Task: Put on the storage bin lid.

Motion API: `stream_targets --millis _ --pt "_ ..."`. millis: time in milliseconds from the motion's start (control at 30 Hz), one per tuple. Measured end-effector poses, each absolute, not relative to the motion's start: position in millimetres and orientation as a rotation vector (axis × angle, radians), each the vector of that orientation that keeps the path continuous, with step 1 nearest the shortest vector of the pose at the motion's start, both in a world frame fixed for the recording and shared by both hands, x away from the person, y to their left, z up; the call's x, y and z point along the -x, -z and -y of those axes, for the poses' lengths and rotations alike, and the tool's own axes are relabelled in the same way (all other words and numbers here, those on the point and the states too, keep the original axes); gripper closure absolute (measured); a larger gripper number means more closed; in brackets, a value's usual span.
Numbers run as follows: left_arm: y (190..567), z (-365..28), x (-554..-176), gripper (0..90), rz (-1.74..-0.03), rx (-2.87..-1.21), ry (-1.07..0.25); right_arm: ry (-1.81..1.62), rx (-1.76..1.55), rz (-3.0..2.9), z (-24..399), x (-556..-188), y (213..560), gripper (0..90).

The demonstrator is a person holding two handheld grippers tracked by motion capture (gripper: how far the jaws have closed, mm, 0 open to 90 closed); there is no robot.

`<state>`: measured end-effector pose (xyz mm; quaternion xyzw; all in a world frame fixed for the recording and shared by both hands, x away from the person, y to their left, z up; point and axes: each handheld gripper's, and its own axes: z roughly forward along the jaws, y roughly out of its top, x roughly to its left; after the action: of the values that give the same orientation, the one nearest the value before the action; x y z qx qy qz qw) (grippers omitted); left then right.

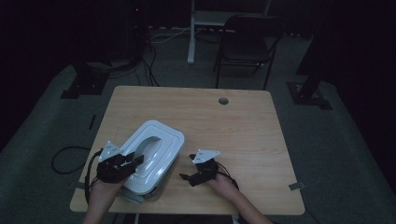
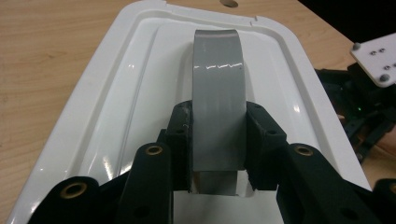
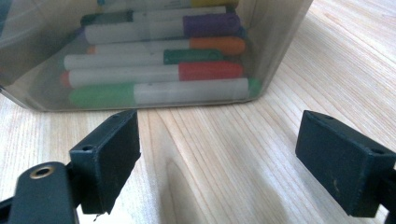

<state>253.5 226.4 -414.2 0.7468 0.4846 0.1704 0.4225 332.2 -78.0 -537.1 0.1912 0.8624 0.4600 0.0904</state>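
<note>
Left gripper view: left gripper (image 2: 218, 135) clamps the grey handle (image 2: 218, 93) (pads both sides) — right gripper (image 3: 219, 158) gapes empty.

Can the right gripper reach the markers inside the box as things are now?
Probably not. The white lid sits on the box, and the left gripper is shut on its grey handle. The open right gripper faces the markers through the clear wall, which blocks them.

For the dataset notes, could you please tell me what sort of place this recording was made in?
Probably a lab or recording studio, not a home: a bare wooden table stands on grey carpet amid dark surroundings, cables trail across the floor, and a folding chair stands behind.
</note>
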Motion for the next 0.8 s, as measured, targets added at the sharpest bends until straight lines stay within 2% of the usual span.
stream_targets --millis 200,267,400,533,567,600,667,800 --pt "414.1 -225.2 -250.5 67.2 -1.222 -1.867 -0.412 -1.372 -0.571 -2.561 78.7 -333.1 537.1 13.6" --pt "416.6 -220.1 -248.2 65.2 -1.194 -1.922 -0.370 -1.366 -0.568 -2.564 77.9 -333.0 537.8 13.6" --pt "420.0 -218.9 -245.8 63.9 -1.181 -1.922 -0.393 -1.365 -0.568 -2.566 78.1 -333.0 537.6 13.6" --pt "420.7 -220.0 -243.9 52.0 -1.160 -1.906 -0.385 -1.365 -0.569 -2.564 79.4 -333.1 536.8 13.6" --pt "420.2 -219.9 -242.8 52.0 -1.153 -1.907 -0.395 -1.365 -0.569 -2.564 79.4 -333.1 536.8 13.6" --pt "419.0 -220.4 -241.6 46.7 -1.149 -1.911 -0.411 -1.362 -0.569 -2.563 80.1 -333.3 536.6 13.6" --pt "414.3 -226.8 -238.8 42.9 -1.136 -1.889 -0.408 -1.362 -0.578 -2.561 81.9 -333.5 535.8 13.6" --pt "407.5 -240.8 -236.7 28.4 -1.127 -1.838 -0.433 -1.360 -0.585 -2.550 85.7 -334.8 534.0 13.6"
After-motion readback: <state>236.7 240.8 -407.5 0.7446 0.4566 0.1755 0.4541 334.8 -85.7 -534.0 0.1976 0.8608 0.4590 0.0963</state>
